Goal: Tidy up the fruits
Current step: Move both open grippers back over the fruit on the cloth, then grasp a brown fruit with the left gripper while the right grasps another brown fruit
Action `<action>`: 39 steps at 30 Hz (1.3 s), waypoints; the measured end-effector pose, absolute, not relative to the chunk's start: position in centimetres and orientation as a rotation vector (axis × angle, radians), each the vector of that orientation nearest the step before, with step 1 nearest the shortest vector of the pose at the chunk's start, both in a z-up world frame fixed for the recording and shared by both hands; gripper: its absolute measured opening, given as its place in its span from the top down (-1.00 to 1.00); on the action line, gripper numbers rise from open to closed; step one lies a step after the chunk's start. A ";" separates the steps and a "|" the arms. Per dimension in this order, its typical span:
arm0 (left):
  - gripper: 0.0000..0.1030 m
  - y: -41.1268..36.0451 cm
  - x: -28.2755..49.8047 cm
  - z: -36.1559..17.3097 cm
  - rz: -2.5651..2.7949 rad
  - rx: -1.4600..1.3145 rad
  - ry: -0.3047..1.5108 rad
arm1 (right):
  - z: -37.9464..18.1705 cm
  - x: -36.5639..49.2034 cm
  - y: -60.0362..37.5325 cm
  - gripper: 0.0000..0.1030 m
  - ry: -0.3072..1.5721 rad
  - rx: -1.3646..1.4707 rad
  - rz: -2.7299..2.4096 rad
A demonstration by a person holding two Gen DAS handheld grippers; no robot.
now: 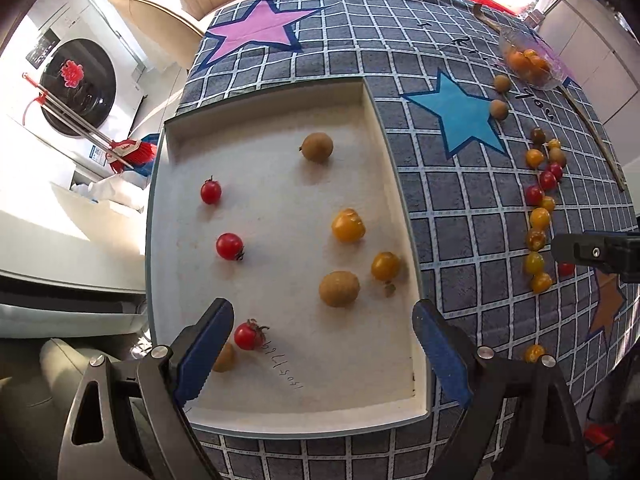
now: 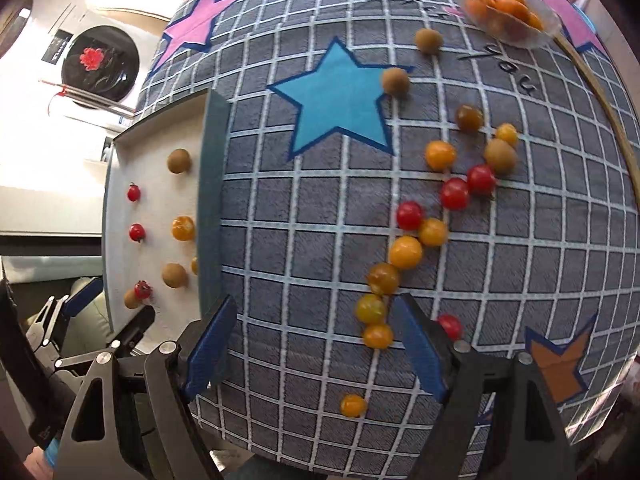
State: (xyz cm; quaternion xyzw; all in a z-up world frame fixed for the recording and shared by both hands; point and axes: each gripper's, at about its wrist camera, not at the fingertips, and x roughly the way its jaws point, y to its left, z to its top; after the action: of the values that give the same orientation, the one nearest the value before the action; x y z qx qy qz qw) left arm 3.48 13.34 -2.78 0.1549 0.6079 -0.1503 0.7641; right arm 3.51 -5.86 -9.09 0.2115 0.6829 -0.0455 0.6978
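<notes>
Fruits lie in two groups: some inside the white tray, the rest in a loose line on the checked tablecloth. Only the left wrist view shows the tray's whole floor. The left gripper hangs spread and empty over the tray's near end, a red tomato just beside its left finger. The right gripper, also spread and empty, hovers with an orange tomato between its fingers.

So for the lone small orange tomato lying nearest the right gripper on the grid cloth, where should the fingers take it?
Across its widest middle, coming straight down from above. The small orange tomato is round with no handle or stem to use, and it lies apart from the other fruit on the grey grid tablecloth, so both fingers have room either side. The right gripper is open and empty, just behind it.
</notes>
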 end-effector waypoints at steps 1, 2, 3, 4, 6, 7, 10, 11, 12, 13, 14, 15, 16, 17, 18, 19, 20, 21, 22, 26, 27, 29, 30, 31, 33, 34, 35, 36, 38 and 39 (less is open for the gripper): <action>-0.78 12.3 3.5 -2.6 -0.345 0.342 1.317 | -9.5 2.6 -7.1 -0.62 1.532 0.486 -0.137; -0.78 11.3 3.6 -2.5 -0.365 0.346 1.313 | -9.9 1.6 -8.3 -0.62 1.541 0.499 -0.174; -0.78 10.3 3.7 -2.4 -0.383 0.347 1.313 | -10.2 0.7 -9.6 -0.62 1.547 0.513 -0.209; -0.78 9.3 3.8 -2.4 -0.398 0.350 1.313 | -10.5 -0.2 -10.7 -0.62 1.552 0.528 -0.240; -0.78 7.5 4.2 -2.5 -0.419 0.358 1.314 | -11.1 -1.7 -12.7 -0.62 1.559 0.554 -0.295; -0.78 6.5 4.3 -2.6 -0.426 0.363 1.316 | -11.2 -2.4 -13.6 -0.62 1.562 0.567 -0.318; -0.78 4.1 5.2 -3.1 -0.439 0.369 1.321 | -11.5 -3.5 -15.4 -0.62 1.562 0.592 -0.358; -0.78 3.3 5.7 -3.3 -0.440 0.368 1.320 | -11.6 -3.6 -15.9 -0.62 1.558 0.593 -0.364; -0.78 2.5 6.1 -3.5 -0.443 0.366 1.320 | -11.6 -3.5 -16.3 -0.62 1.553 0.591 -0.366; -0.78 1.7 6.7 -3.7 -0.444 0.365 1.322 | -11.6 -3.3 -16.6 -0.62 1.547 0.589 -0.366; -0.78 1.0 7.2 -3.9 -0.444 0.363 1.323 | -11.7 -3.1 -17.0 -0.62 1.542 0.587 -0.365; -0.78 0.2 7.8 -4.1 -0.444 0.362 1.324 | -11.7 -2.8 -17.4 -0.62 1.534 0.585 -0.364; -0.78 -0.5 8.4 -4.4 -0.444 0.360 1.324 | -11.8 -2.5 -17.9 -0.62 1.526 0.587 -0.360; -0.78 -1.2 8.9 -4.6 -0.445 0.356 1.324 | -11.8 -2.0 -18.3 -0.62 1.517 0.590 -0.356; -0.78 -1.9 9.4 -4.8 -0.444 0.353 1.324 | -11.7 -1.5 -18.7 -0.62 1.507 0.594 -0.352; -0.78 -2.6 9.9 -5.0 -0.445 0.351 1.324 | -11.7 -1.0 -19.0 -0.62 1.495 0.599 -0.347; -0.78 -3.3 10.3 -5.2 -0.446 0.351 1.323 | -11.6 -0.3 -19.4 -0.62 1.482 0.605 -0.340; -0.78 -3.9 10.7 -5.4 -0.446 0.352 1.320 | -11.5 0.3 -19.6 -0.62 1.469 0.611 -0.330; -0.78 -4.5 11.1 -5.6 -0.449 0.356 1.318 | -11.4 1.0 -19.8 -0.62 1.457 0.614 -0.321; -0.78 -6.7 12.3 -6.4 -0.460 0.369 1.307 | -11.4 3.4 -20.1 -0.62 1.422 0.627 -0.278; -0.78 -7.2 12.5 -6.7 -0.463 0.374 1.306 | -11.5 3.8 -20.2 -0.61 1.418 0.627 -0.269; -0.78 -8.0 12.9 -7.2 -0.466 0.388 1.305 | -11.9 4.7 -20.3 -0.61 1.416 0.626 -0.257; -0.78 -8.4 13.1 -7.5 -0.466 0.393 1.305 | -12.0 5.2 -20.0 -0.57 1.416 0.628 -0.252; -0.78 -8.6 13.2 -7.8 -0.466 0.396 1.305 | -12.2 5.4 -20.1 -0.51 1.414 0.629 -0.247; -0.78 -9.1 13.6 -8.2 -0.467 0.396 1.308 | -12.6 5.9 -19.3 -0.42 1.413 0.627 -0.241; -0.78 -9.2 13.7 -8.5 -0.466 0.396 1.310 | -12.8 6.1 -19.3 -0.40 1.413 0.629 -0.234; -0.78 -9.4 13.9 -8.7 -0.466 0.397 1.313 | -13.0 6.1 -19.3 -0.39 1.412 0.629 -0.229; -0.78 -9.5 14.0 -8.9 -0.465 0.400 1.313 | -13.3 6.3 -19.1 -0.38 1.412 0.628 -0.225; -0.78 -9.7 14.1 -9.2 -0.463 0.410 1.312 | -13.5 6.5 -19.3 -0.34 1.406 0.631 -0.216; -0.78 -9.8 14.2 -9.4 -0.464 0.412 1.313 | -13.6 6.6 -19.3 -0.32 1.404 0.632 -0.211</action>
State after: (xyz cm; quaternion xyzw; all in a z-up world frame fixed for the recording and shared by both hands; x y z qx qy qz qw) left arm 14.18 -9.82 -9.39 0.1882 0.6004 -0.2124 0.7477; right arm 6.61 -19.28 -13.57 0.2852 0.6333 -0.0953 0.7131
